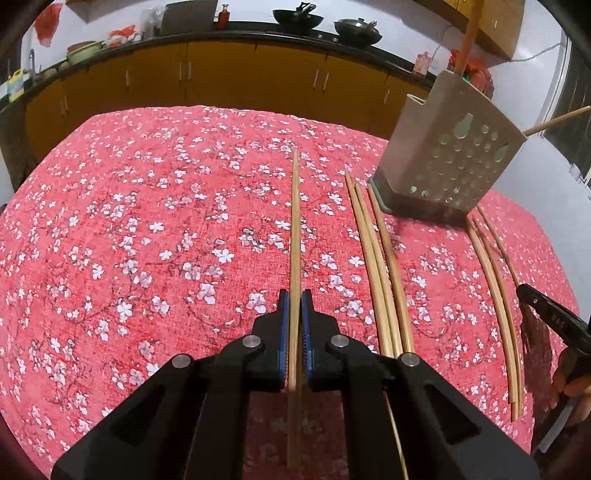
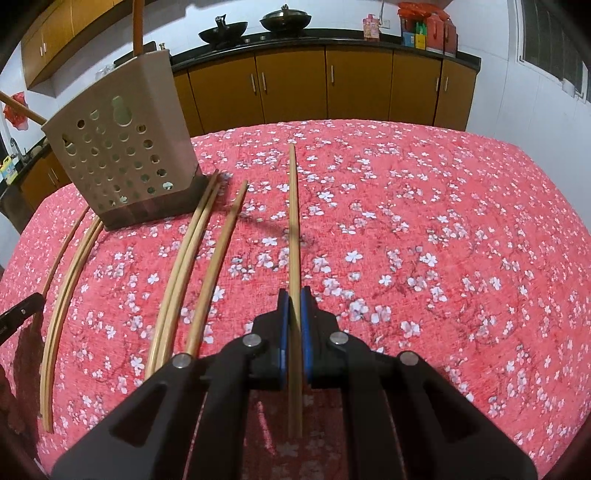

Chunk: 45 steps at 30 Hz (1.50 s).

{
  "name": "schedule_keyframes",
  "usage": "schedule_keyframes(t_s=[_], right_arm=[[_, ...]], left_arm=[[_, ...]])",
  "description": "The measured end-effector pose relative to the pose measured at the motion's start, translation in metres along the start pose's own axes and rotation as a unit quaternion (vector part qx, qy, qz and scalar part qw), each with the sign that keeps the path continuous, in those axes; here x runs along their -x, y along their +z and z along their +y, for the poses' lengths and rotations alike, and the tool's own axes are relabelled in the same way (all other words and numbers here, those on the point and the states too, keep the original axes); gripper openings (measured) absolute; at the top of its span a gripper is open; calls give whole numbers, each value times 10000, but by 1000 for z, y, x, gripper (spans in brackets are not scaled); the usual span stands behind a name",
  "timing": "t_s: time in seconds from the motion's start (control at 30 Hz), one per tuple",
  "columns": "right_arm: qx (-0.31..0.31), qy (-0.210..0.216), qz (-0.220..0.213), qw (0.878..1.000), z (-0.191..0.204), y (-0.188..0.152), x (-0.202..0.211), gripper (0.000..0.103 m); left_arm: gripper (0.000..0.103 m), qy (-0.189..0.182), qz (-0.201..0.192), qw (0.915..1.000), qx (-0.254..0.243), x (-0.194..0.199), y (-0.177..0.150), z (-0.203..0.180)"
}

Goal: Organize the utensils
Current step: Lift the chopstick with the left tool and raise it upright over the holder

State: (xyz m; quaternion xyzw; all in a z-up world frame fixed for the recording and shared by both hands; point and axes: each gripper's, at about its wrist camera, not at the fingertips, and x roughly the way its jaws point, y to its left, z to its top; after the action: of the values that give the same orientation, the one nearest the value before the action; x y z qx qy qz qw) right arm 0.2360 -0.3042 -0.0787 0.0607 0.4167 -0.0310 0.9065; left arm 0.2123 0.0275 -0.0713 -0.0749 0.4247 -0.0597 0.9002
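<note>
My left gripper [image 1: 294, 297] is shut on one wooden chopstick [image 1: 295, 221], which runs straight ahead between the blue pads over the red floral tablecloth [image 1: 147, 240]. My right gripper [image 2: 294, 295] is likewise shut on a single chopstick [image 2: 293, 221]. A beige perforated utensil holder [image 1: 447, 147] [image 2: 122, 147] stands between the two hands, with two sticks [image 1: 468, 33] [image 2: 137, 26] poking out of its top. Loose chopsticks lie on the cloth beside it: three [image 1: 384, 266] [image 2: 192, 258] on one side, a further bunch [image 1: 495, 280] [image 2: 62, 295] on the other.
The other gripper's black tip shows at each view's edge [image 1: 550, 317] [image 2: 18, 314], with a hand [image 1: 570, 384] behind it. Beyond the table's far edge run yellow cabinets [image 2: 295, 85] and a dark counter with woks [image 2: 284, 20].
</note>
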Motion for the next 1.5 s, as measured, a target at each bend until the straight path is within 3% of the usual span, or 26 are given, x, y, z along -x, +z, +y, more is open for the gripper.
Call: schedule_keyframes(t_s=[0.73, 1.2, 1.5], right_arm=[[-26, 14, 4, 10000, 4, -3, 3, 8], [9, 61, -2, 10000, 5, -12, 17, 8], [-22, 85, -445, 9990, -8, -4, 56, 8]], left_arm=[[9, -55, -9, 9999, 93, 2, -1, 1], [7, 172, 36, 9996, -229, 10, -11, -7], [7, 122, -169, 9996, -163, 31, 0, -4]])
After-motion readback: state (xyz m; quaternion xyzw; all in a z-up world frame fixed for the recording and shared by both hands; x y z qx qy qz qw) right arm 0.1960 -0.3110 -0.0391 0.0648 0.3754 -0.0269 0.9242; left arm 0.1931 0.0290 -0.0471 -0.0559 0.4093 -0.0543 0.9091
